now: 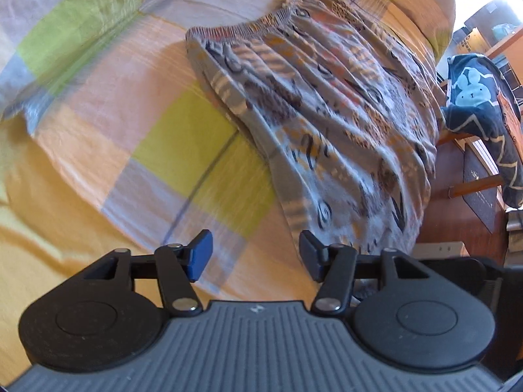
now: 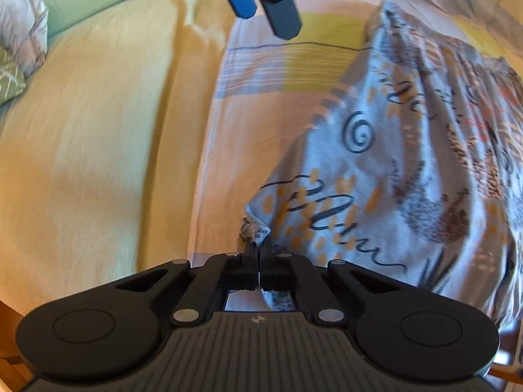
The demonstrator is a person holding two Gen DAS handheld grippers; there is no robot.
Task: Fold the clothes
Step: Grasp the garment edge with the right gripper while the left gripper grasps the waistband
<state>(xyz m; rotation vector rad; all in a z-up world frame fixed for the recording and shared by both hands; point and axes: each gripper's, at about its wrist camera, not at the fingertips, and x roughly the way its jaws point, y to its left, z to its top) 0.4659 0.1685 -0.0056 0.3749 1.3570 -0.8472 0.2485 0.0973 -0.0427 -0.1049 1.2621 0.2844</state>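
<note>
Checked bedding bears patterned shorts; only the right view shows right hand-held gripper pinching their corner.

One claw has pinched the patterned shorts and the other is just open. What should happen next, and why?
Probably bring the open left gripper onto the grey patterned shorts' nearer hem and close it: the right gripper already pinches one corner, while nothing sits between the left's pads.

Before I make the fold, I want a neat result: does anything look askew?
Yes. The patterned garment lies rumpled and slanted on the checked cover, one end over the bed's edge. The right hand-held gripper pinches a bunched corner; the left is open, holding nothing.
</note>
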